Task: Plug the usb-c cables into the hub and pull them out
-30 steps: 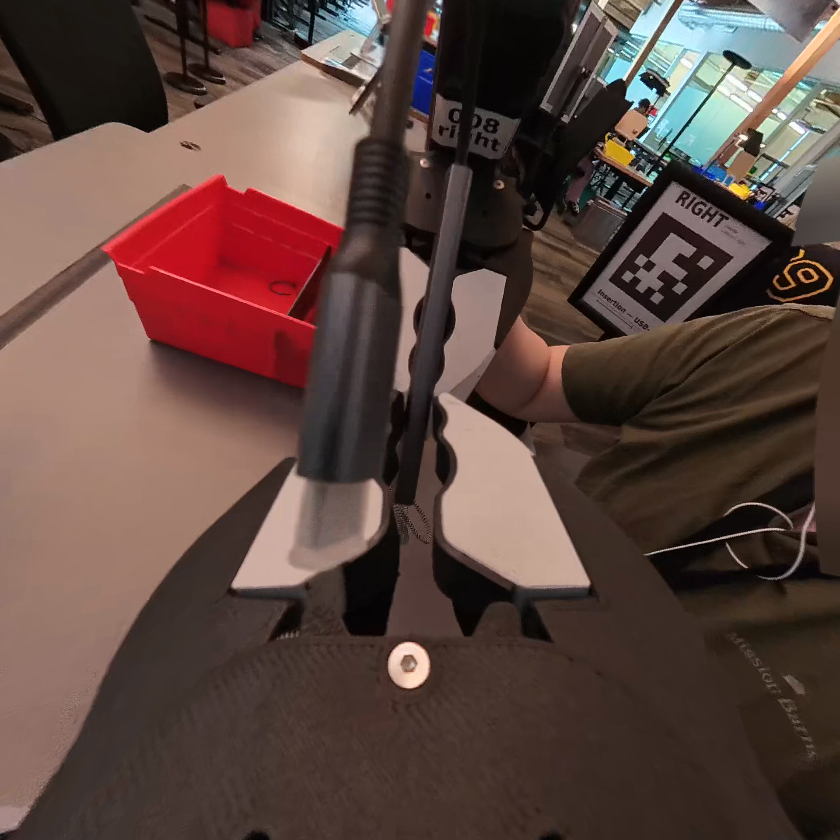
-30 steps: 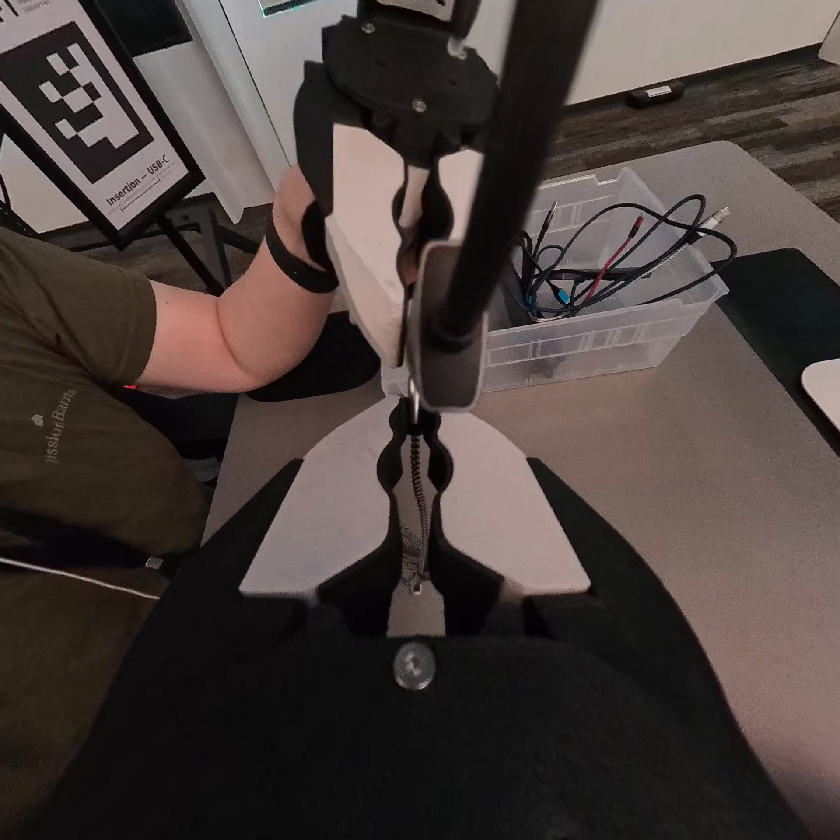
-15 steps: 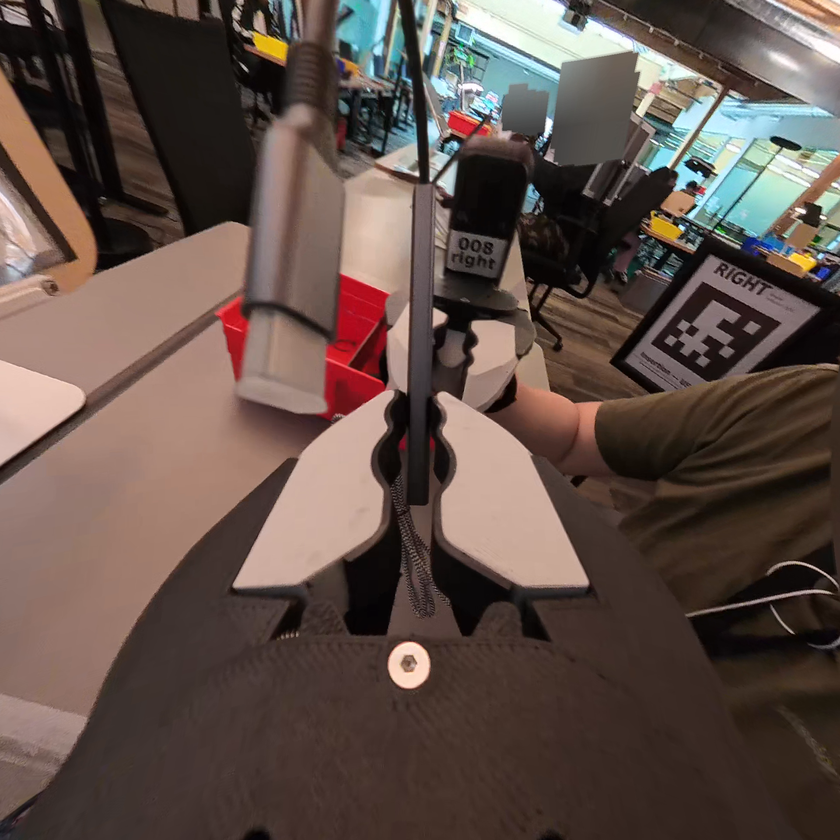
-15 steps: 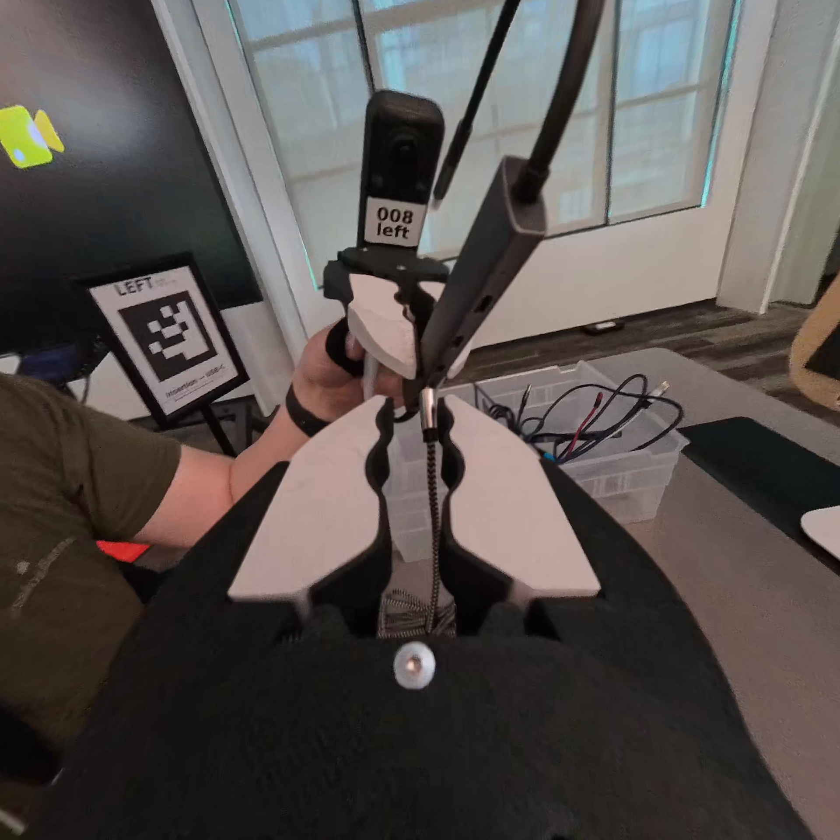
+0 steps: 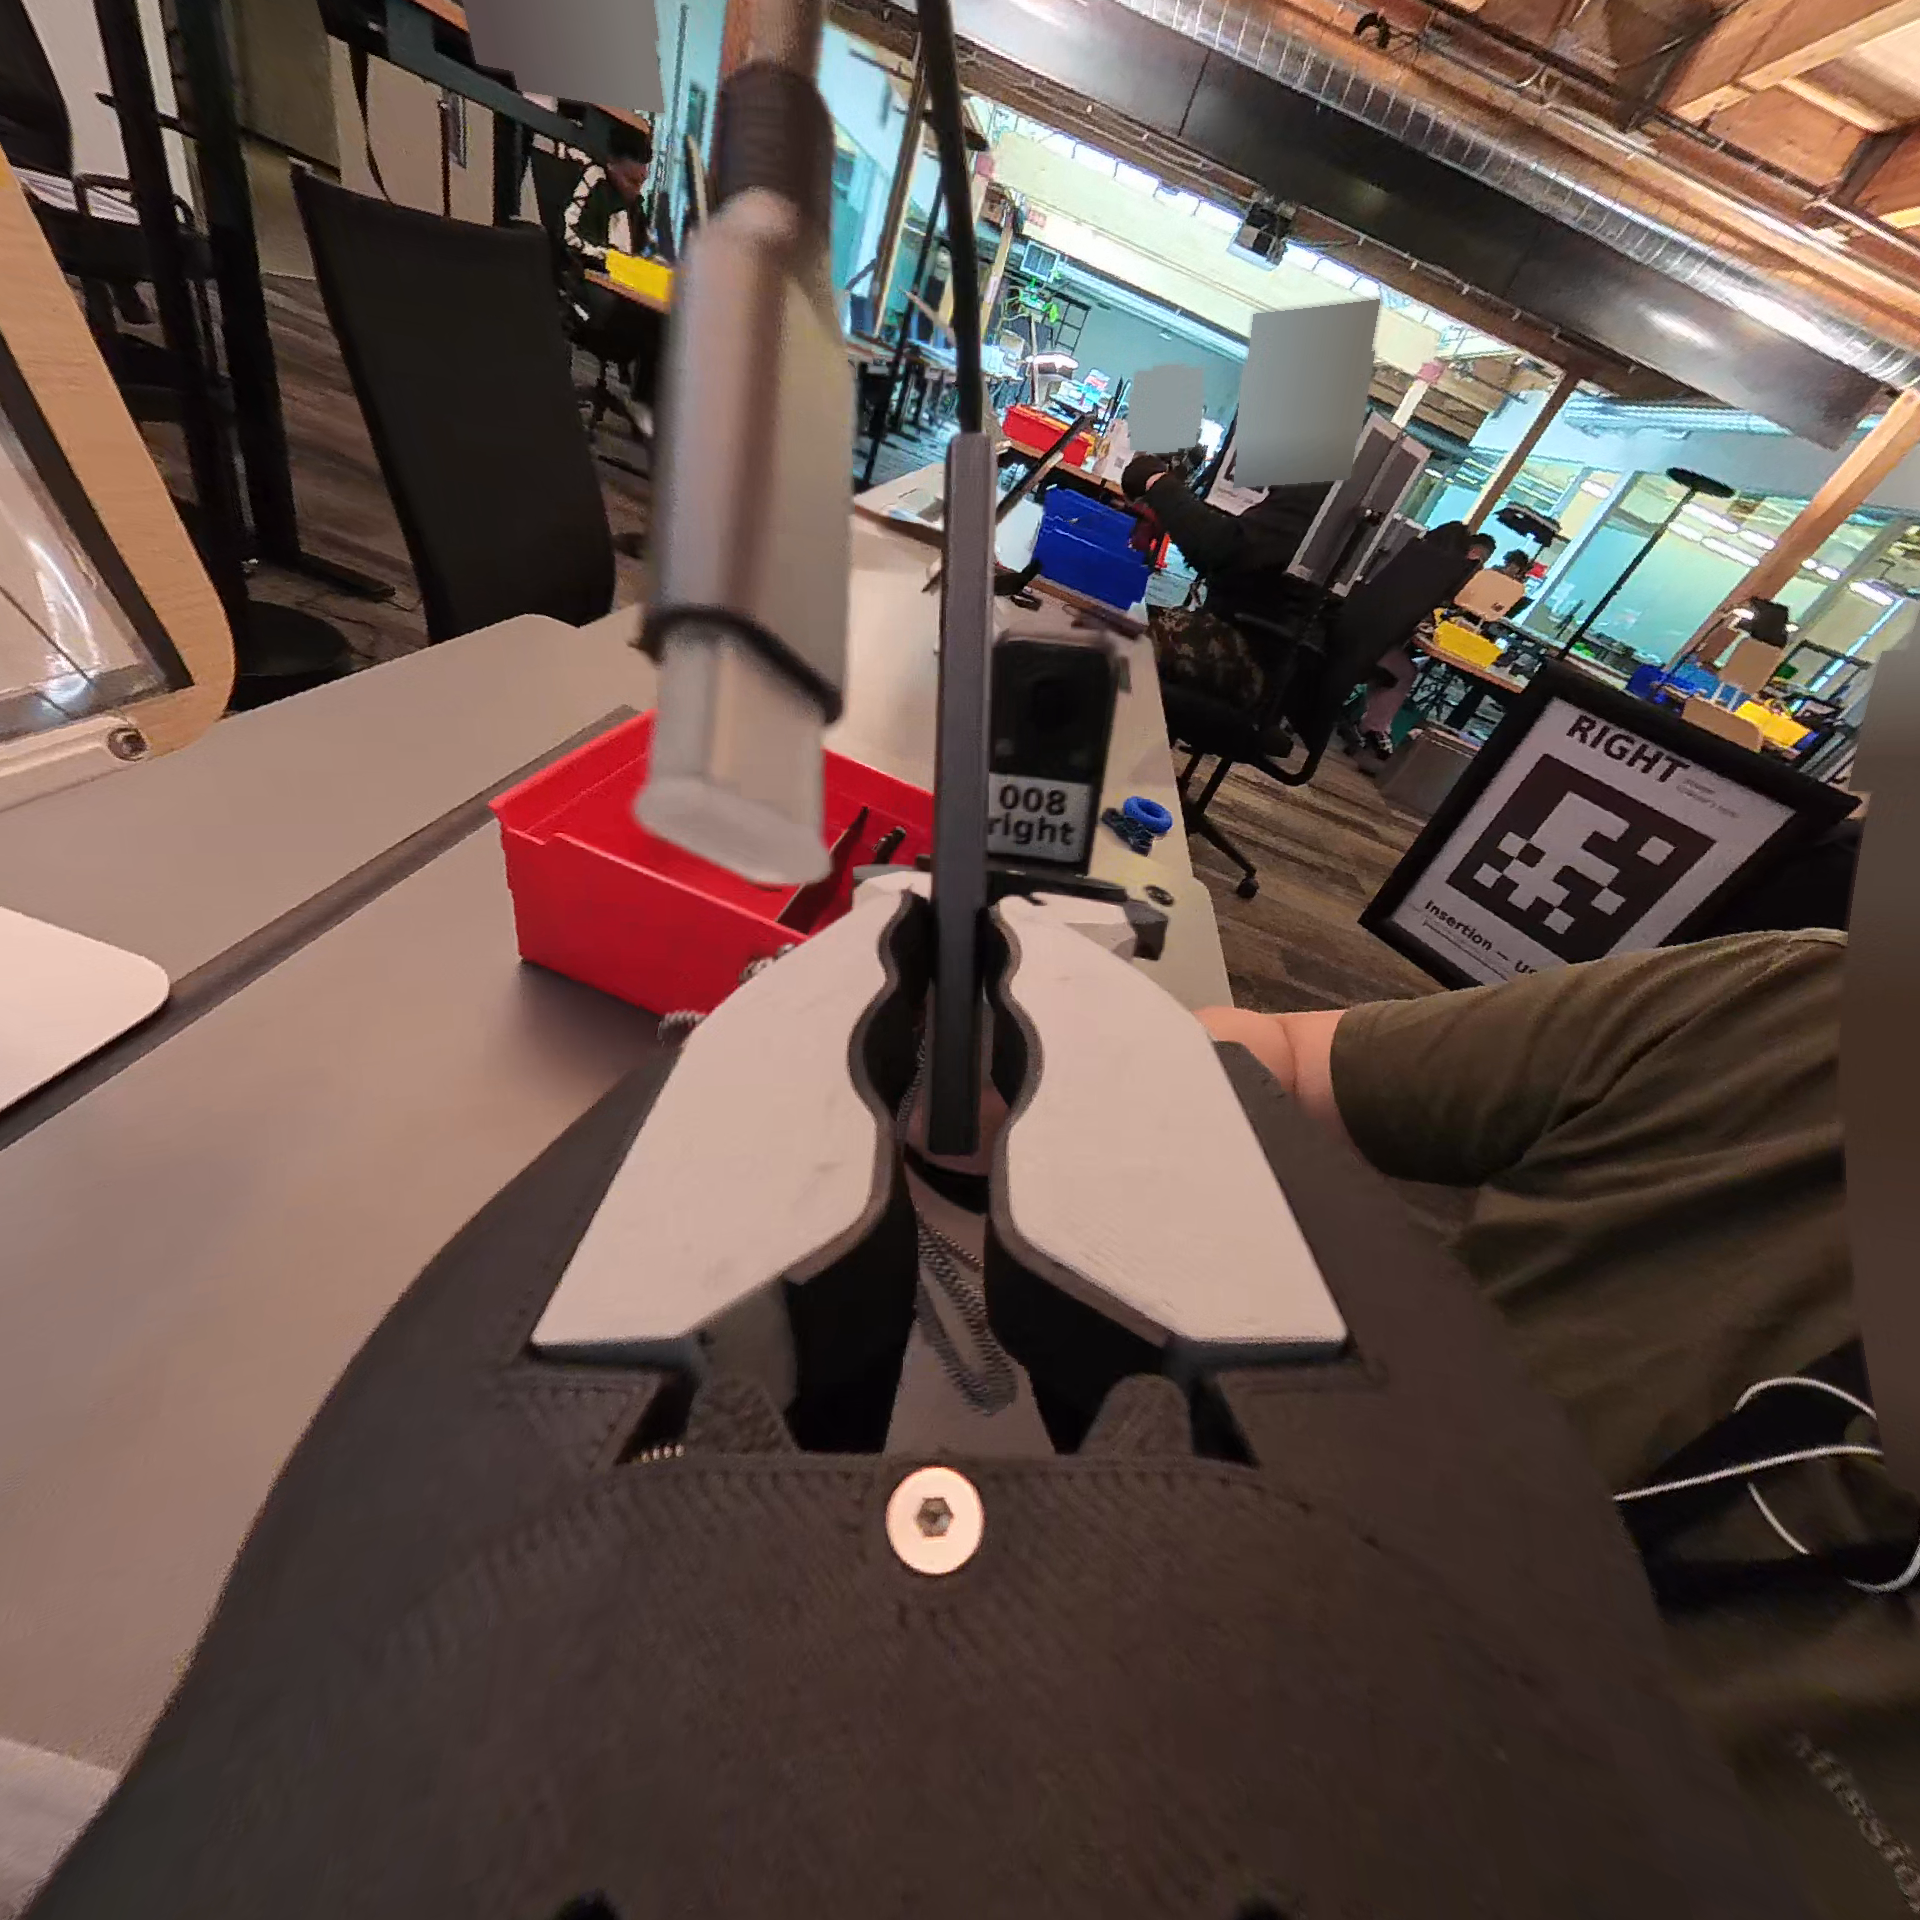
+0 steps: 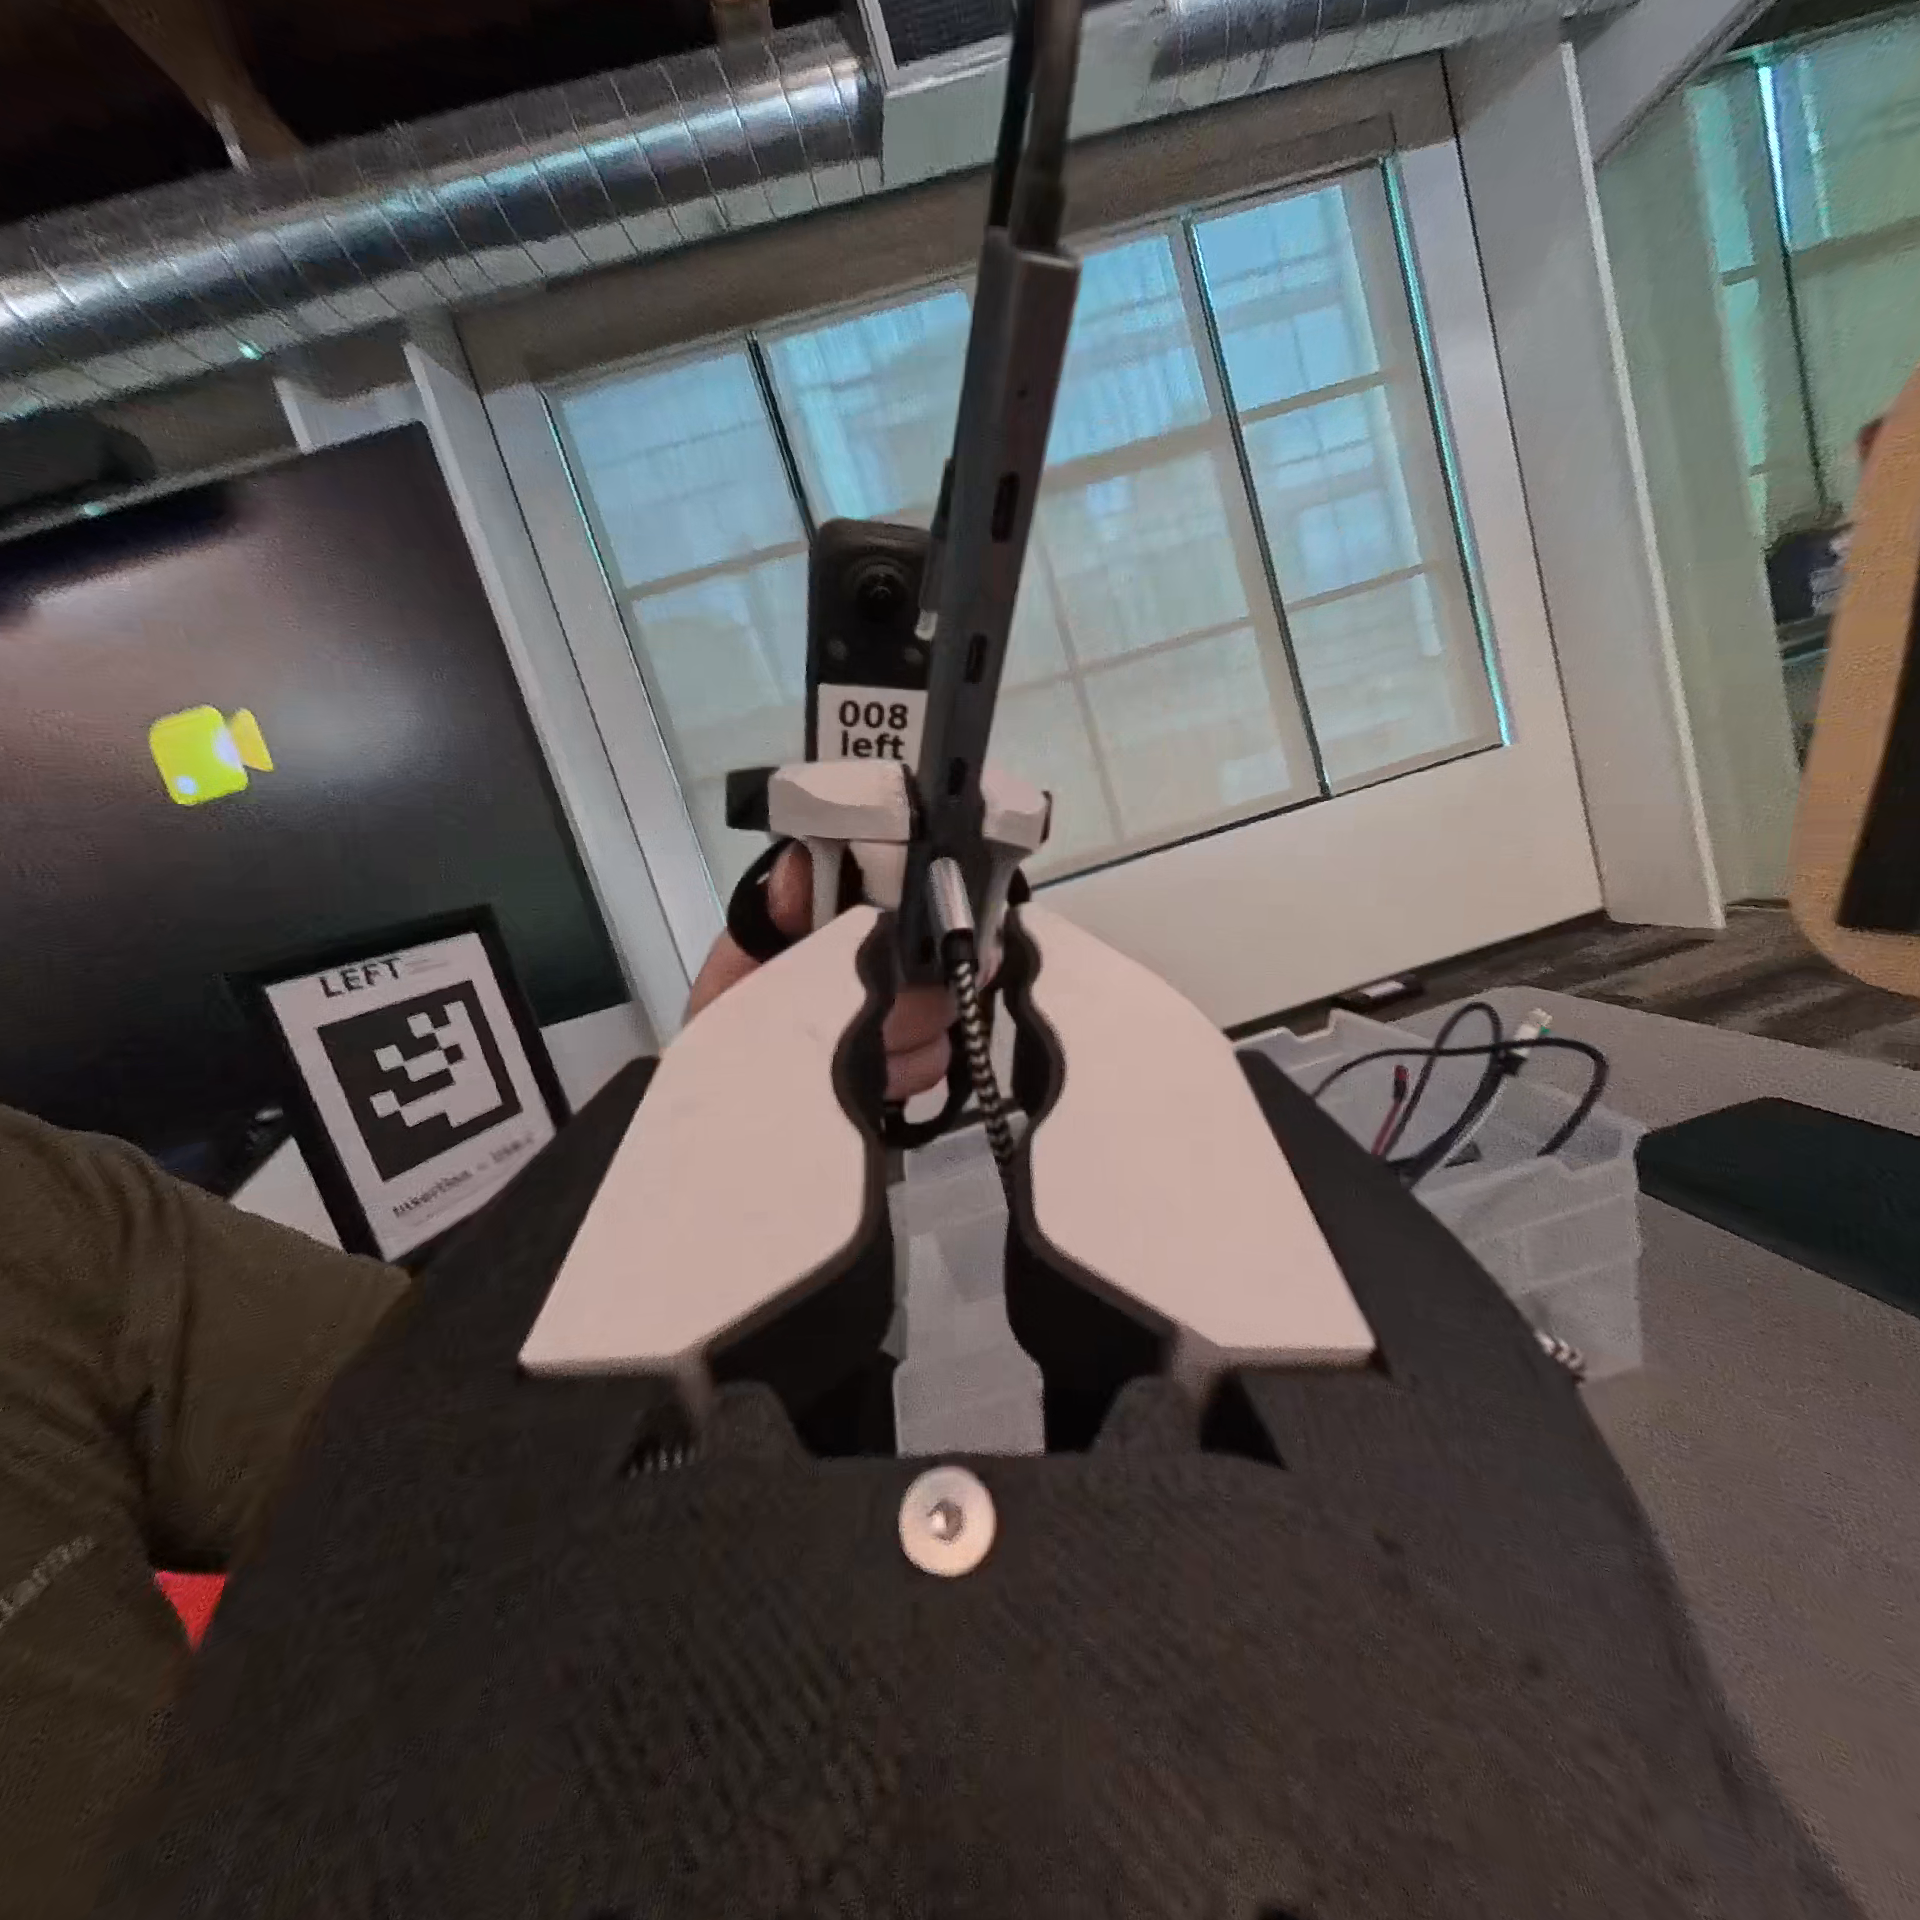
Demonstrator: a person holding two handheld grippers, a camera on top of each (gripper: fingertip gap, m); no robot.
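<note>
Upright, the hub (image 5: 961,790) stands clamped between the left gripper (image 5: 951,935) fingers

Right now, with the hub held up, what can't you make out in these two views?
Right wrist view: whether the silver plug is fully seated in the hub; blur smears the joint.
Left wrist view: the right gripper's fingers, hidden behind the hub and the left gripper.
Left wrist view: the red bin's contents, partly covered by the blurred hanging connector.
</note>
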